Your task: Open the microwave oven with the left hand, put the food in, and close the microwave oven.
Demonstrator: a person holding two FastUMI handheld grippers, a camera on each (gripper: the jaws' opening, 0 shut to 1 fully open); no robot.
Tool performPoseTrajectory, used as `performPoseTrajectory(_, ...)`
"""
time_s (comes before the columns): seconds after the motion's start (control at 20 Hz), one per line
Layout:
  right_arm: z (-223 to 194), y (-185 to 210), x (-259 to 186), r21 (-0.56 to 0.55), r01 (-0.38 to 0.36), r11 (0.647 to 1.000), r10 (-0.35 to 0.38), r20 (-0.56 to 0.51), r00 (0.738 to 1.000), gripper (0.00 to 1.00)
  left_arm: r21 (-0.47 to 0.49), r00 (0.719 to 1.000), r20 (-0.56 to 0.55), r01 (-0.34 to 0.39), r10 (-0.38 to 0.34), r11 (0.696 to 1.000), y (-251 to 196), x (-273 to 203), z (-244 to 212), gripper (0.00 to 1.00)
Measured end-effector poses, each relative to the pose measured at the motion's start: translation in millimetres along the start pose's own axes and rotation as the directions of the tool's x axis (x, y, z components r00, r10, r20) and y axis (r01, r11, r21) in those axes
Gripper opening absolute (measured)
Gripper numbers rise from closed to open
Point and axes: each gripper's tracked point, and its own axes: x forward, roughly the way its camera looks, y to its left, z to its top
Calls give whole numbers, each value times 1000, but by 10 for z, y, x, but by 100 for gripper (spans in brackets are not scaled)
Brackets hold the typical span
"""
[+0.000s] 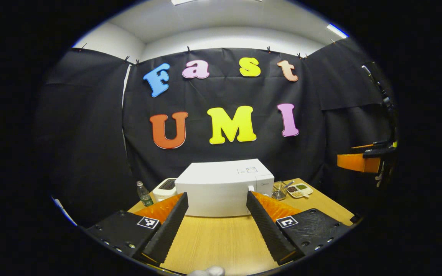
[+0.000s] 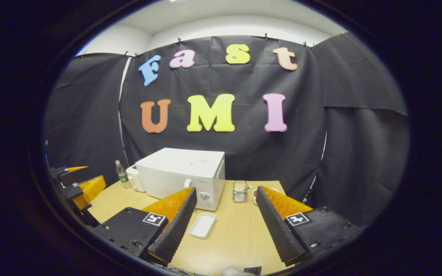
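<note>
- The boxy white microwave oven [image 1: 225, 188] stands shut on the pale wooden table [image 1: 221, 241], near its back edge by the black cloth wall; nothing of the task is done yet.
- The left gripper [image 1: 217, 226] hangs above the table and faces the oven's front squarely, its fingers spread wide and holding nothing — a sensible line-up, I judge, for a reach to the door.
- The small white handle [image 1: 250, 188] sits at the right side of the door, next to the control panel, so the door most likely swings open toward the left.
- The right gripper [image 2: 225, 226] is off to the oven's right, its fingers likewise spread and empty.
- Between them on the table lies a shallow white rectangular tray [image 2: 202, 225], just in front of the oven's right corner; this is probably the food dish, though I cannot tell what is in it.
- A small clear plastic bottle [image 1: 144, 194] and a white toaster-like appliance [image 1: 164, 189] stand to the oven's left; a wire mesh holder [image 2: 239, 191] stands to its right — all clear of the door's likely swing.
</note>
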Motion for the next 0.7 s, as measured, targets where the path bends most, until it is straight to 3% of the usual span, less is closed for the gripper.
performPoseTrajectory(0.3, 320, 485, -84, -5, -52, 999, 52, 57, 997, 99, -21, 995, 62, -75, 76, 997, 521, -269, 346, 95)
performPoseTrajectory(0.7, 520, 681, -200, -24, -50, 998, 52, 86, 995, 99, -53, 992, 107, -61, 66, 997, 662, -328, 505, 95)
